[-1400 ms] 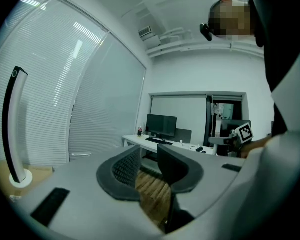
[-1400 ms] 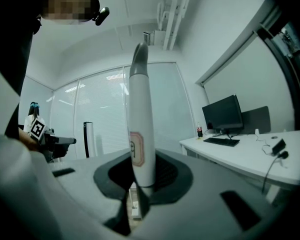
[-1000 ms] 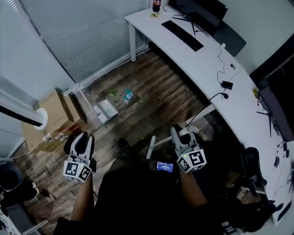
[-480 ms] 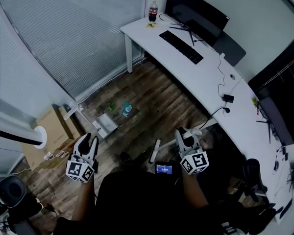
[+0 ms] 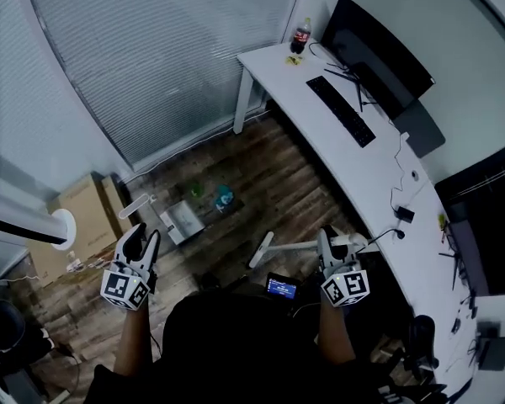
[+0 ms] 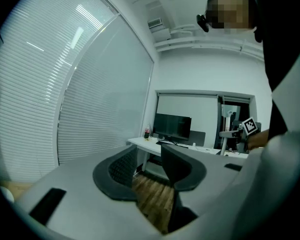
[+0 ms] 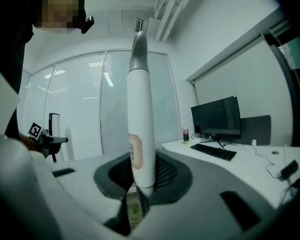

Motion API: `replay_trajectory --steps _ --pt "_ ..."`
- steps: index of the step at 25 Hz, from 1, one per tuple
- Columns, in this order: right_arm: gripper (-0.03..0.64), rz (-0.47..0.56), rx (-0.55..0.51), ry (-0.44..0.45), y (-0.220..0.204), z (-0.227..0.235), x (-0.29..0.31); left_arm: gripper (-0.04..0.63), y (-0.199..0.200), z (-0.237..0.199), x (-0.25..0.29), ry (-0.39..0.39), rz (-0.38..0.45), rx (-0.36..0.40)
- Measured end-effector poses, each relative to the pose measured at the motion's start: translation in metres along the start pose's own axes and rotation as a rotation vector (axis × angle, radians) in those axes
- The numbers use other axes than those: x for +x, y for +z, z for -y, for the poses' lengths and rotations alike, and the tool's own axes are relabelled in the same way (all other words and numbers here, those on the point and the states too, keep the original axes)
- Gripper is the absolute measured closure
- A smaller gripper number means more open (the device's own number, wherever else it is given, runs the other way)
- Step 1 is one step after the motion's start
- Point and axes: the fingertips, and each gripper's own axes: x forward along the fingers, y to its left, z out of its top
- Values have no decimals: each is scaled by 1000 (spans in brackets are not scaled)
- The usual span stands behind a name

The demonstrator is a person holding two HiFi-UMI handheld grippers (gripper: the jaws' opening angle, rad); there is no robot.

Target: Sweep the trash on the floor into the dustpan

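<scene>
A white dustpan (image 5: 181,220) lies on the wood floor by the window. Just beyond it lie a green scrap (image 5: 194,189) and a blue piece of trash (image 5: 224,198). My right gripper (image 5: 330,236) (image 7: 140,176) is shut on the white broom handle (image 7: 139,109), which shows in the head view as a pale bar (image 5: 299,245) running left from the jaws. My left gripper (image 5: 141,236) (image 6: 147,169) is held level at the left, its jaws opening with nothing between them. Only floor shows in the gap.
A long white desk (image 5: 379,183) with a monitor (image 5: 379,53), a keyboard (image 5: 342,112) and a cola bottle (image 5: 300,36) runs along the right. Cardboard boxes (image 5: 84,204) stand at the left under the blinds. A small lit screen (image 5: 282,288) hangs at my chest.
Both grippers have travelled across the room with the person, and the dustpan and trash now lie more directly ahead. The broom handle stays in the right gripper.
</scene>
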Motion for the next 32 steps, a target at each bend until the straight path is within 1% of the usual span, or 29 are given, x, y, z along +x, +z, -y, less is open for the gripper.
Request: replay_trajectory --steps 3,6,11,15,18,21,23,26,28,30,32 --pt "565 10 -22 29 13 -5 36 446 -3 -21 6 35 -8 -24" --pt "565 31 -42 62 26 -2 74 443 -5 -35 15 68 -9 -33" --pt "566 36 -53 148 34 9 142 436 -2 -56 33 131 -35 -12" --pt "566 3 -41 242 26 22 192 431 6 -75 49 224 -48 2" --pt "566 -21 -32 317 25 28 226 431 15 -82 65 271 -56 12" --pt "566 -31 -40 431 25 30 258 425 22 -85 77 325 -81 42" --pt "566 -38 -53 519 28 31 276 420 25 -85 83 361 -103 36" --pt "566 -34 -78 624 35 34 305 410 21 -89 91 377 -152 28" --pt "566 -27 -96 694 39 31 324 405 18 -93 95 380 -214 48" --pt "566 -31 -122 772 38 27 340 397 13 -95 97 375 -310 106" --pt "566 -54 -150 833 33 25 353 392 4 -95 99 348 -425 181"
